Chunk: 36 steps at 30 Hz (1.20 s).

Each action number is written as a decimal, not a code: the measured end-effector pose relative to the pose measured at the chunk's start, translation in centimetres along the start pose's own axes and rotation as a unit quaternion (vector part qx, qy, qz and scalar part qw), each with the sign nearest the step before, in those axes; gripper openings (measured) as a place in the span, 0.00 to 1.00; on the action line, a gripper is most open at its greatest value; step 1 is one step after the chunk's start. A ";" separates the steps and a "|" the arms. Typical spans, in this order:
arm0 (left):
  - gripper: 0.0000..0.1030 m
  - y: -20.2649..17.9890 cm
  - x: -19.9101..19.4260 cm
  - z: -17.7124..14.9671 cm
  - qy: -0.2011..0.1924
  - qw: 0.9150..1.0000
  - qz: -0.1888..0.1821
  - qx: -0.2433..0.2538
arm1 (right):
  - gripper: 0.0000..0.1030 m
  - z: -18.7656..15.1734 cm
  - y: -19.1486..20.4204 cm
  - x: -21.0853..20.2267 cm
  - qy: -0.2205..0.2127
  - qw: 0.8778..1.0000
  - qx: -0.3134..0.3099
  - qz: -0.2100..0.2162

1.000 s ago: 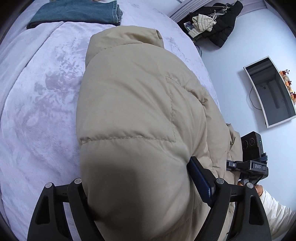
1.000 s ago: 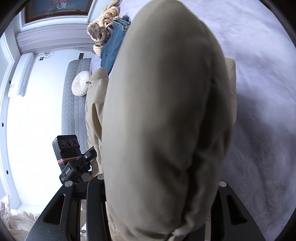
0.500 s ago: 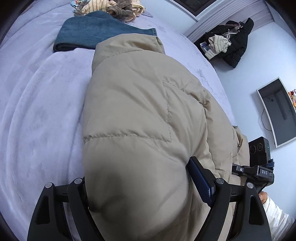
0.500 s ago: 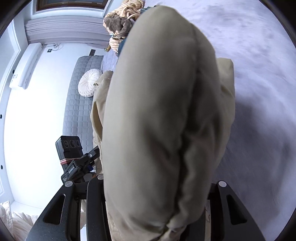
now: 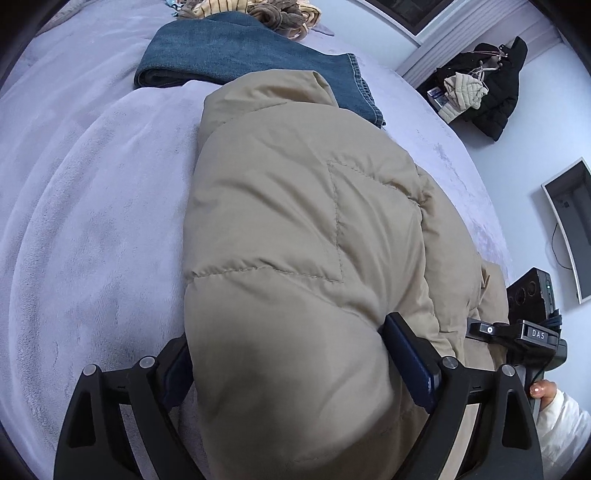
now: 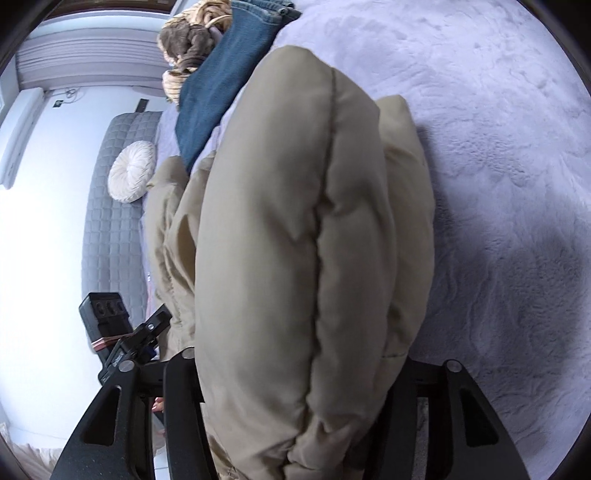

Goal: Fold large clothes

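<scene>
Matt, quilted beige cloth puffer jacket [image 5: 295, 229] lies on plushy lavender blanket [image 5: 81, 206] beside blue denim jeans [image 5: 240, 55].

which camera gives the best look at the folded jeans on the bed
The left wrist view: the jeans lie flat beyond the jacket, with fold and hem visible. In the right wrist view the jeans appear as a narrow strip, partly hidden behind the jacket.

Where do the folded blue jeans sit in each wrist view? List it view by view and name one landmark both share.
Left wrist: folded blue jeans at top centre, beyond the beige puffer jacket.
Right wrist: jeans at upper left, running down behind the jacket.
Shared landmark: the brown and cream knitwear pile right behind the jeans.
</scene>
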<state>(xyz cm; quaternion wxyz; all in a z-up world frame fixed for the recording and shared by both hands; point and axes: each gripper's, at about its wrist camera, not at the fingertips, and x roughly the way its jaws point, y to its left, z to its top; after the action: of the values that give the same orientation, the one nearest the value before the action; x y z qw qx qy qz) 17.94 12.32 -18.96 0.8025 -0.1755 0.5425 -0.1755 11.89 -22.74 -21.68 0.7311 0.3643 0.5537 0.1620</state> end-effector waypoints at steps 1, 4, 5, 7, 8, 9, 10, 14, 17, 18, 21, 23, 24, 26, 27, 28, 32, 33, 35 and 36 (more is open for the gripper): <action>0.90 -0.8 -0.2 0.1 -0.001 1.000 0.014 0.006 | 0.61 0.0 0.2 0.1 -0.001 1.000 0.000 -0.014; 0.90 -2.6 -2.7 0.5 -0.033 0.997 0.061 0.031 | 0.67 -0.3 1.9 -1.2 -0.011 0.997 0.001 -0.071; 0.90 -2.8 -4.0 0.6 -0.056 0.996 0.059 0.039 | 0.67 -0.7 2.7 -2.1 -0.018 0.996 0.000 -0.089; 0.80 -2.3 -6.1 0.8 -0.079 0.995 0.045 0.041 | 0.67 -2.1 4.2 -4.6 -0.045 0.991 -0.015 -0.123; 0.76 -2.0 -6.5 1.1 -0.081 0.995 0.043 0.042 | 0.67 -2.8 5.1 -5.9 -0.061 0.988 -0.027 -0.138; 0.75 -1.7 -6.6 1.5 -0.079 0.995 0.042 0.045 | 0.60 -3.3 5.9 -6.7 -0.077 0.985 -0.039 -0.148; 0.75 -1.4 -6.7 1.7 -0.081 0.995 0.043 0.048 | 0.52 -3.9 7.0 -8.0 -0.089 0.983 -0.048 -0.154; 0.75 -2.4 -5.3 4.1 -0.086 0.994 0.043 0.053 | 0.27 -6.0 9.8 -10.0 -0.122 0.980 -0.074 -0.141; 0.75 -3.3 -2.8 4.6 -0.064 0.994 0.066 0.058 | 0.27 -3.9 12.9 -5.7 -0.118 0.979 -0.094 -0.138; 0.75 -3.8 -2.1 4.6 -0.056 0.994 0.074 0.060 | 0.26 -4.0 13.3 -4.7 -0.116 0.975 -0.104 -0.156; 0.75 -5.1 -0.8 4.1 -0.059 0.990 0.098 0.083 | 0.26 -4.8 14.9 -4.3 -0.177 0.946 -0.097 -0.255; 0.75 -5.5 -0.6 4.0 -0.060 0.989 0.101 0.090 | 0.26 -5.4 15.8 -6.0 -0.228 0.923 -0.109 -0.291; 0.75 -5.6 -0.5 3.9 -0.060 0.989 0.102 0.089 | 0.26 -5.2 15.9 -6.8 -0.244 0.925 -0.103 -0.273; 0.75 -5.6 -0.4 3.7 -0.063 0.989 0.104 0.084 | 0.26 -4.4 15.9 -6.8 -0.227 0.943 -0.093 -0.225; 0.75 -5.6 -0.4 3.7 -0.063 0.989 0.105 0.081 | 0.26 -3.6 15.9 -6.0 -0.215 0.949 -0.091 -0.211; 0.75 -5.7 -0.4 3.7 -0.064 0.989 0.107 0.079 | 0.26 -2.8 15.6 -5.0 -0.207 0.951 -0.092 -0.208; 0.75 -6.2 -0.3 3.5 -0.067 0.988 0.116 0.078 | 0.25 -1.1 11.9 -2.5 -0.206 0.941 -0.056 -0.263; 0.75 -6.3 -0.2 3.4 -0.068 0.988 0.116 0.079 | 0.19 -1.0 10.5 -2.2 -0.200 0.943 -0.041 -0.262; 0.76 -6.8 0.2 3.1 -0.071 0.987 0.118 0.082 | 0.15 -1.0 8.2 -1.5 -0.191 0.948 -0.020 -0.253; 0.76 -7.1 0.5 2.9 -0.073 0.986 0.121 0.086 | 0.14 -1.0 7.2 -1.2 -0.188 0.951 -0.011 -0.245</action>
<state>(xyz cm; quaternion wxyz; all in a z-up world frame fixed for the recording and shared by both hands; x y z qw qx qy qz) 20.17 6.11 -14.97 0.8675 -0.0512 0.4824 -0.1100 11.80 -18.25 -15.89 0.8430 0.2331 0.4768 -0.0875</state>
